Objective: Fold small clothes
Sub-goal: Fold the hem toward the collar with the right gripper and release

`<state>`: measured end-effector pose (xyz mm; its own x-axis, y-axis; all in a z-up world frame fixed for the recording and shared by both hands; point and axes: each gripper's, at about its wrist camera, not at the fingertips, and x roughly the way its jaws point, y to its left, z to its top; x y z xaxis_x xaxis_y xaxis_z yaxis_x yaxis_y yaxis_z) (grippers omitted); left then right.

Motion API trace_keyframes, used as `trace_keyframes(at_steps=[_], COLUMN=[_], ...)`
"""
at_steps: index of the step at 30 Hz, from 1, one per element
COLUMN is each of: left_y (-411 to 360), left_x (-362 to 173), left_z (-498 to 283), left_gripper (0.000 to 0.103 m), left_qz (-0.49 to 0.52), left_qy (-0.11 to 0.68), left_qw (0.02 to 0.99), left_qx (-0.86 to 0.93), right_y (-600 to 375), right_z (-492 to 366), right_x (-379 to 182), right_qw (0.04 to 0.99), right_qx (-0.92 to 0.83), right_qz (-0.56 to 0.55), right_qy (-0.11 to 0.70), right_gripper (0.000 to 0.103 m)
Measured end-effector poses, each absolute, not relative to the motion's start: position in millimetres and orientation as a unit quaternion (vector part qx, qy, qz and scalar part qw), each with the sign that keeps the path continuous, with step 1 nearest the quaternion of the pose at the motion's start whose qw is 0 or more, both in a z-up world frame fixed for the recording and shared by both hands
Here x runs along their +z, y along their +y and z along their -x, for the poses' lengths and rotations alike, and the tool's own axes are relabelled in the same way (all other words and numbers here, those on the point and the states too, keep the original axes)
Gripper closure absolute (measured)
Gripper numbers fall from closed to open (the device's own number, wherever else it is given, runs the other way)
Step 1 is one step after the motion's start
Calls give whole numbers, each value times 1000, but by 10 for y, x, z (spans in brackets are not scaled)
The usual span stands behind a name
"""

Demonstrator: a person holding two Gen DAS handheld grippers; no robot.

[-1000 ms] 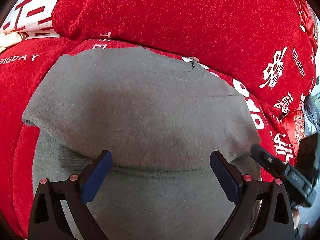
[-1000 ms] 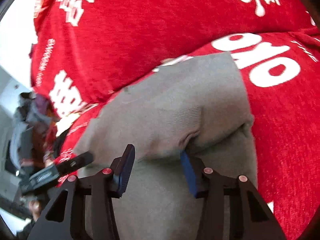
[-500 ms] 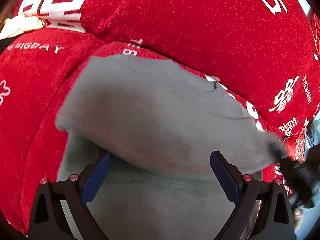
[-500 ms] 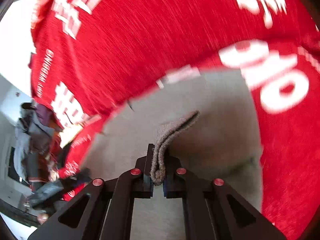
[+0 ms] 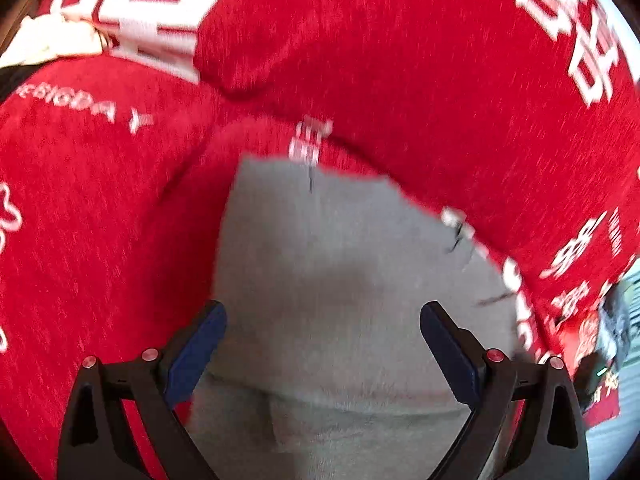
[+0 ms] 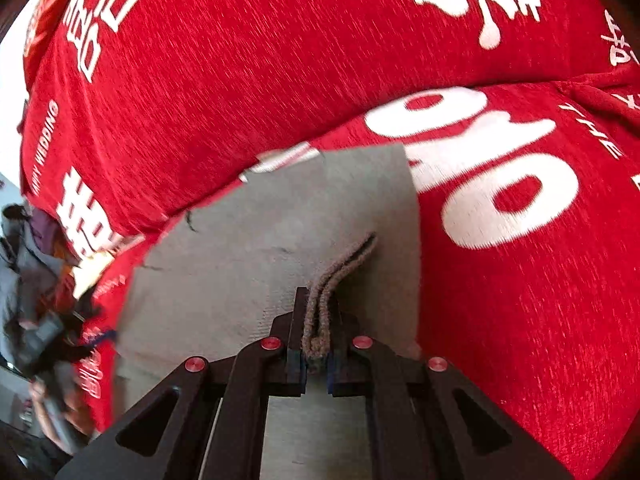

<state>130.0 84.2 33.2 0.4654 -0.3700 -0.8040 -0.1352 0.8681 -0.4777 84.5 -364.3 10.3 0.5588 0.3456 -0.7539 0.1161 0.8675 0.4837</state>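
Observation:
A small grey knit garment (image 5: 340, 264) lies on a red cover with white lettering (image 5: 100, 208). It also shows in the right wrist view (image 6: 256, 248). My left gripper (image 5: 323, 332) is open and empty, with its blue pads apart just above the garment. A folded layer edge runs across below the pads. My right gripper (image 6: 316, 320) is shut on a ribbed edge of the garment (image 6: 340, 268) and holds that fold up off the layer beneath.
A red cushion or bolster with white characters (image 5: 400, 40) rises behind the garment; it also shows in the right wrist view (image 6: 240, 60). Dark clutter (image 6: 28, 280) sits at the left edge of the right wrist view, past the cover's edge.
My right gripper closed on the garment's ribbed edge and lifted it. The left gripper stayed open while the garment shifted right and narrowed in its view.

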Motion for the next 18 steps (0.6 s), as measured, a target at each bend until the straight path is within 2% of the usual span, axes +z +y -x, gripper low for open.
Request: trace_keyframes(at_steps=[5, 10, 14, 18], left_y=[1138, 983, 667, 432], left_x=[207, 24, -148, 48], left_z=[-1493, -1659, -1711, -1678], left_gripper=[5, 5, 5, 5], left_qz=[316, 322, 216, 92], left_qy=[517, 535, 572, 564], left_qw=[793, 777, 791, 821], left_qx=[-61, -75, -39, 12], right_y=[-3749, -3785, -3773, -3789], right_z=[-832, -876, -908, -910], right_x=[68, 68, 19, 117], right_qw=[855, 860, 857, 854], right_qx=[65, 55, 55, 54], right_qz=[-267, -254, -248, -233], right_qy=[440, 439, 448, 462], right_gripper=[97, 97, 96, 91])
